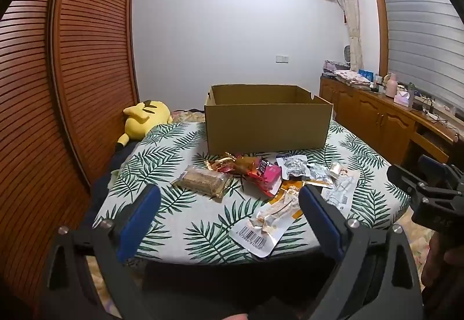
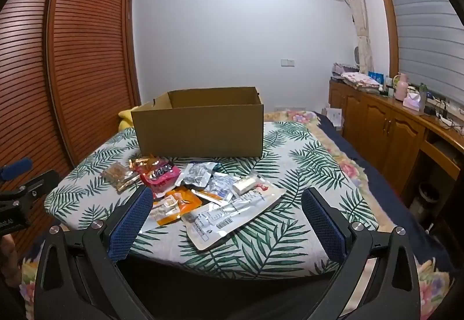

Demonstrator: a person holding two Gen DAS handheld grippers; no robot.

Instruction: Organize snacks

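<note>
A pile of snack packets lies on a leaf-print cloth [image 1: 203, 221] in front of an open cardboard box [image 1: 268, 125], which also shows in the right wrist view [image 2: 200, 131]. The pile holds a clear-wrapped brown bar [image 1: 201, 182], a pink packet [image 1: 265, 173], a silver packet [image 1: 293, 166] and a white barcode packet [image 1: 268, 225]. In the right wrist view a large white packet [image 2: 232, 215] lies nearest, with an orange packet [image 2: 177, 204] beside it. My left gripper [image 1: 230, 221] is open and empty, just short of the pile. My right gripper [image 2: 227, 221] is open and empty, low before the large white packet.
A yellow plush toy [image 1: 145, 120] lies left of the box. A slatted wooden wardrobe [image 1: 72, 73] stands on the left. Wooden cabinets [image 2: 391, 128] with clutter on top line the right wall. The right gripper's body [image 1: 429, 192] shows at the left view's right edge.
</note>
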